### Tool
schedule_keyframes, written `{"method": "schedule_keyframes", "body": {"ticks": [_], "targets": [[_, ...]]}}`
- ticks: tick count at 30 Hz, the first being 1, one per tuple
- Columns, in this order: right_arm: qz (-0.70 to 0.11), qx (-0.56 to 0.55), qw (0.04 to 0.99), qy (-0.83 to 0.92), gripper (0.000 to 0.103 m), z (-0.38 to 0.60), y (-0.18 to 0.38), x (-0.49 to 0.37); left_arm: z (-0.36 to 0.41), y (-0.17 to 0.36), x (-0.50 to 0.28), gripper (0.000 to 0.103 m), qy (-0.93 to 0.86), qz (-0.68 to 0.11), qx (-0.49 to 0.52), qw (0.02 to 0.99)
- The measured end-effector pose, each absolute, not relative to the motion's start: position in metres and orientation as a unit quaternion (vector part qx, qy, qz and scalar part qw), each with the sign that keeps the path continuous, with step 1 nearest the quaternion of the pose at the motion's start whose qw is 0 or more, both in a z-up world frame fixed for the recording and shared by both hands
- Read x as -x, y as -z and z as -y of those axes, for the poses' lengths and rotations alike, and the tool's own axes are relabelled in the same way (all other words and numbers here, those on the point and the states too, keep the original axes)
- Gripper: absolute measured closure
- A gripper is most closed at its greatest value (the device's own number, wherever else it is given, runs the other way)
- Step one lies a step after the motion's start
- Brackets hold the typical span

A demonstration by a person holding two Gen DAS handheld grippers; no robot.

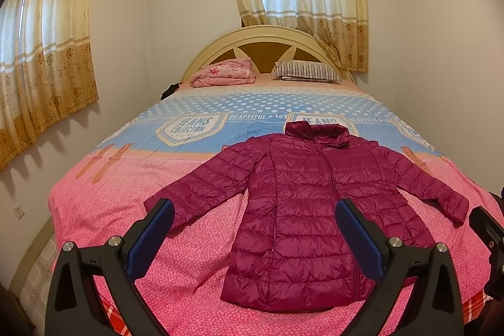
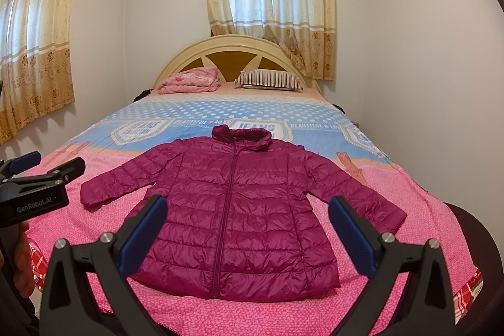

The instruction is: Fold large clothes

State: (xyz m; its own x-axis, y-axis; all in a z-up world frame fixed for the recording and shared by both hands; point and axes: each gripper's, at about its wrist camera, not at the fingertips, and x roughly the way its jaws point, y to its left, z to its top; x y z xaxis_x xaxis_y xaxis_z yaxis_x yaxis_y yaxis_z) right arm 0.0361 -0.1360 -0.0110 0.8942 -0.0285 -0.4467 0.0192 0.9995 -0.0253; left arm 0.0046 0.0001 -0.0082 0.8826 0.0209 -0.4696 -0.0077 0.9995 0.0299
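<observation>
Nearest, the left tool (image 1: pixel 255 236) stood spread wide with nothing between its blue pads, hovering over the foot of the bed. The right tool (image 2: pixel 247 233) was likewise released and empty, beside it. In the right wrist view a hand (image 2: pixel 22 260) showed at the lower left edge, under the left tool's black body.

Just beyond both tools, the magenta quilted puffer jacket (image 1: pixel 302 210) lay flat on the pink-and-blue patterned bedspread (image 1: pixel 104 203), front up, zipped, hem nearest, collar away, both sleeves splayed outward.

Judgement: folding not yet begun; step in hand is the approach. Next move probably calls for pinching a sleeve cuff or a hem corner and carrying it across the body. Slick padded fabric may slip from a shallow pinch.

Room: open bedspread lay on either side of the jacket and beyond the collar. The hem sat near the foot edge, so little margin there. Farther off, a folded pink floral quilt (image 1: pixel 223 73) and a striped pillow (image 1: pixel 307 71) rested against the cream arched headboard (image 1: pixel 267 35), well apart from the jacket.
</observation>
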Motion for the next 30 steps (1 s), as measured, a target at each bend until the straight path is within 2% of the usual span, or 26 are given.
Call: {"method": "schedule_keyframes", "body": {"ticks": [19, 30], "targets": [[-0.242, 0.005, 0.97, 0.011, 0.0, 0.14, 0.018, -0.043, 0.001, 0.019, -0.013, 0.001, -0.002, -0.254, -0.02, 0.967], [-0.292, -0.042, 0.953, 0.073, 0.0, 0.207, 0.059, -0.092, 0.003, 0.057, -0.086, 0.001, -0.01, -0.291, -0.045, 0.956]]}}
